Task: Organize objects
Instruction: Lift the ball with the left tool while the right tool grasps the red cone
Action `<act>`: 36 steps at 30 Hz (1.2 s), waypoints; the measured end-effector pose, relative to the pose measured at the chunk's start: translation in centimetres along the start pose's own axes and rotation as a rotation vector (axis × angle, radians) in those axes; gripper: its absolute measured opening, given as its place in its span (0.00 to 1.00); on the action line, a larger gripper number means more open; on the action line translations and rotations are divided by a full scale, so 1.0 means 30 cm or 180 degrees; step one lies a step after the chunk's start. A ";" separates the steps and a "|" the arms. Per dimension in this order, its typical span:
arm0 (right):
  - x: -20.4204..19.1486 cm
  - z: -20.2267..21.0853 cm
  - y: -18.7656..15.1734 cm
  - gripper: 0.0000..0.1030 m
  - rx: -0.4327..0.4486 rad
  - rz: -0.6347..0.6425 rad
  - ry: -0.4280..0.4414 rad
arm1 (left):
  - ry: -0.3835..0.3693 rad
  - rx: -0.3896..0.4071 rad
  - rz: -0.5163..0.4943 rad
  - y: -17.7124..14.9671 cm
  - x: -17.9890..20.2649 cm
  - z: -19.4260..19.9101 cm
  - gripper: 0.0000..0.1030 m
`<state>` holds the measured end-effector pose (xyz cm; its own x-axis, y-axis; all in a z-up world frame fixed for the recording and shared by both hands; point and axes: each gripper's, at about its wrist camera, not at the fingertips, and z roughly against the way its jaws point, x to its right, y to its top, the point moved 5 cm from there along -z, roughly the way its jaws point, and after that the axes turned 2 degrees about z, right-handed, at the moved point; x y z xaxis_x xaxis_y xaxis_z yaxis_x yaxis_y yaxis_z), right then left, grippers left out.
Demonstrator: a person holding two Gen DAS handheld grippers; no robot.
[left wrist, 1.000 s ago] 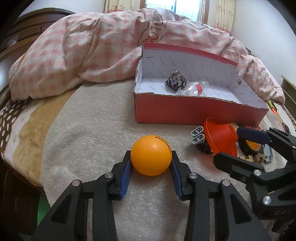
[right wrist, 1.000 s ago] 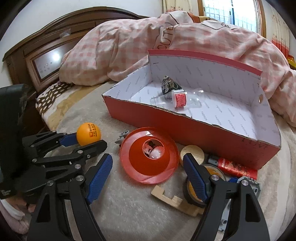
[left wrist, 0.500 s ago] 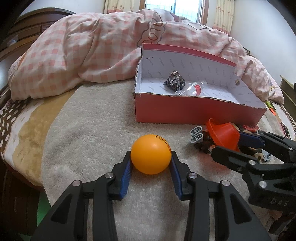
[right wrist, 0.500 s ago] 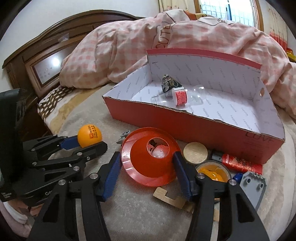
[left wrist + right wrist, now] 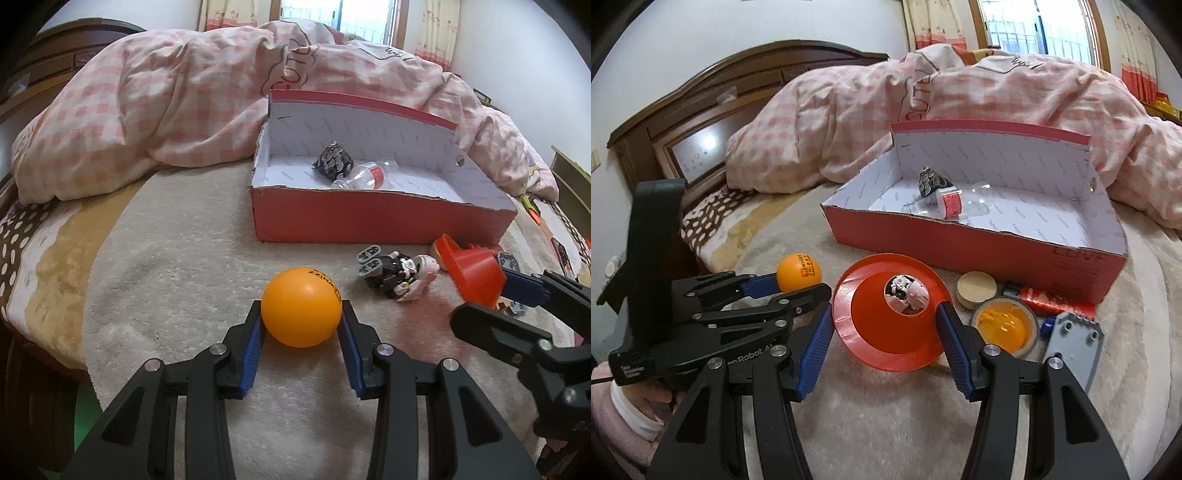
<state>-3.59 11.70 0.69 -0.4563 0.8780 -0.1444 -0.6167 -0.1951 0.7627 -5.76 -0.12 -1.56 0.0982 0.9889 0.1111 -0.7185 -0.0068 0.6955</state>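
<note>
The bed point(image 5: 177, 258) carries everything, covered by a pale fuzzy blanket with a wide bare stretch at nine o'clock of the ball, running out to the bed's rounded edge. One pink checked quilt point(image 5: 184, 110) is heaped along twelve o'clock, touching the back of the single red box point(image 5: 369, 221). The box is open-topped, white inside, its far wall taller than its torn near wall, and it holds two things: a clear bottle point(image 5: 365, 175) lying down with a red label, and a dark patterned pouch point(image 5: 332, 162) just beside it.

In the right wrist view, the right tongs point(image 5: 884, 325) have just been closing and now pinch one orange-red cone point(image 5: 886, 314) by its wide rim, lifted and tilted so its narrow hole faces away. Through that hole shows one black-and-white toy figure point(image 5: 399, 273), lying at six o'clock of the box. At three o'clock of the cone lie one wooden disc point(image 5: 975, 290), one tape roll point(image 5: 1004, 326), one red tube point(image 5: 1052, 299) and one grey plate point(image 5: 1075, 339).

The left tongs point(image 5: 301, 325) pinch one glossy orange ball point(image 5: 301, 306) with black lettering, resting on the blanket.
</note>
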 end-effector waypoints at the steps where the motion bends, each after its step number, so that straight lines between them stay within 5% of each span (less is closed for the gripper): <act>1: 0.004 0.010 -0.003 0.56 0.0013 0.0000 -0.0008 | -0.0006 0.0002 -0.0009 0.001 0.006 0.003 0.37; 7: 0.051 0.061 -0.018 0.56 0.0193 0.0008 -0.0317 | -0.0017 0.0002 -0.0053 0.000 0.039 0.005 0.37; 36: 0.124 0.148 -0.047 0.56 0.0377 -0.0112 -0.0323 | -0.0183 0.0109 -0.0234 0.096 0.144 0.062 0.37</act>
<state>-1.59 17.19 1.87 -0.3649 0.9242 -0.1123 -0.5484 -0.1159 0.8281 -6.12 3.86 2.23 0.1899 0.9768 0.0989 -0.6840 0.0593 0.7271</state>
